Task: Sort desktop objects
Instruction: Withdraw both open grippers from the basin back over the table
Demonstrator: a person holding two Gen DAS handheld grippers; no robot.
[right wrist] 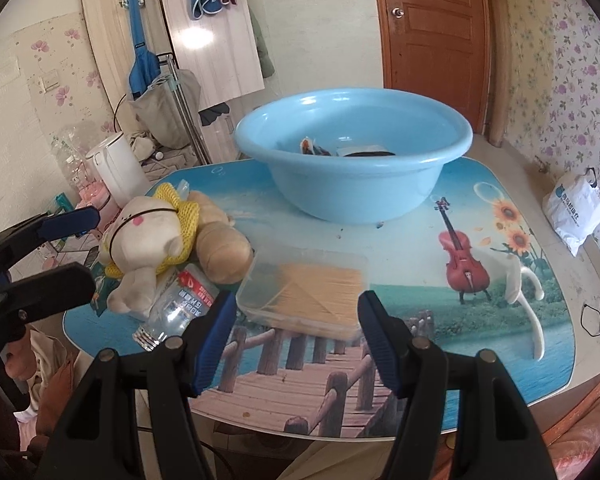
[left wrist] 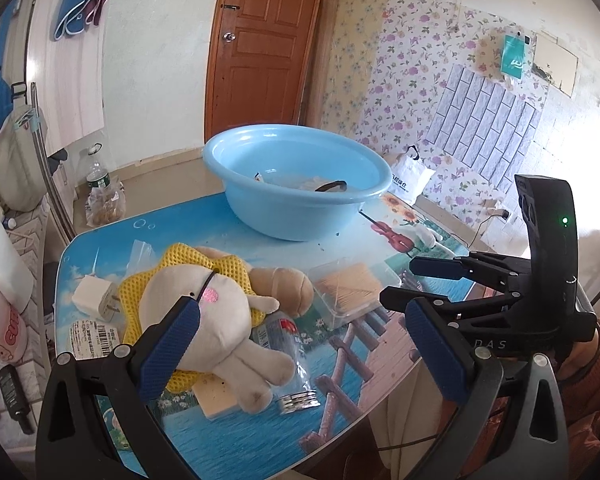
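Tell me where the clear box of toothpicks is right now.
In the right wrist view, the toothpick box lies on the table just ahead of the open right gripper, between the plush toy and the basin.

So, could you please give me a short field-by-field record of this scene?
surface: printed table
container: blue basin at the far side, a few items already inside
right gripper: open, jaws lined up on the clear box of sticks
left gripper: open, over the plush rabbit
other clutter: clear bottle, white charger
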